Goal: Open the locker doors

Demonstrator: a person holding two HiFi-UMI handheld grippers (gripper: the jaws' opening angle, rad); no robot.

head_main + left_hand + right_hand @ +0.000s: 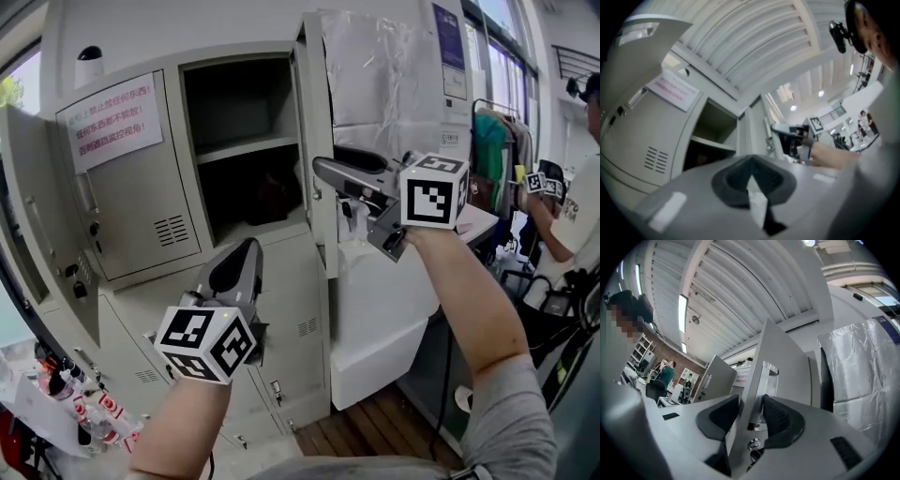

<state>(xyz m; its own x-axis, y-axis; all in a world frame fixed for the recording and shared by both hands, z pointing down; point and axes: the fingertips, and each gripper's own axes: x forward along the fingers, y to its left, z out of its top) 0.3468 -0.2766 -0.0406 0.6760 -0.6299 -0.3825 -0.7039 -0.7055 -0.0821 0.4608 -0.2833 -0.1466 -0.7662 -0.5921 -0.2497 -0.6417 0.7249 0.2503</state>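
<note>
A grey locker bank [141,234] fills the head view. Its upper middle door [317,141] stands swung out to the right, and the compartment [248,141] behind it is open with a shelf inside. My right gripper [323,171] is at that door's free edge. In the right gripper view the door's edge [773,352] runs between the jaws of my right gripper [751,404], near a chrome handle [769,367], with the pads apart from it. My left gripper [248,251] hangs lower, in front of the closed lower doors [291,309], and in its own view my left gripper [752,171] is shut and empty.
The far-left upper door [37,225] also hangs open. A closed door [131,178] carries a pink notice. A white desk [384,319] stands right of the lockers, with a person [577,206] and a clothes rack [492,141] beyond. Bottles [84,403] sit at the lower left.
</note>
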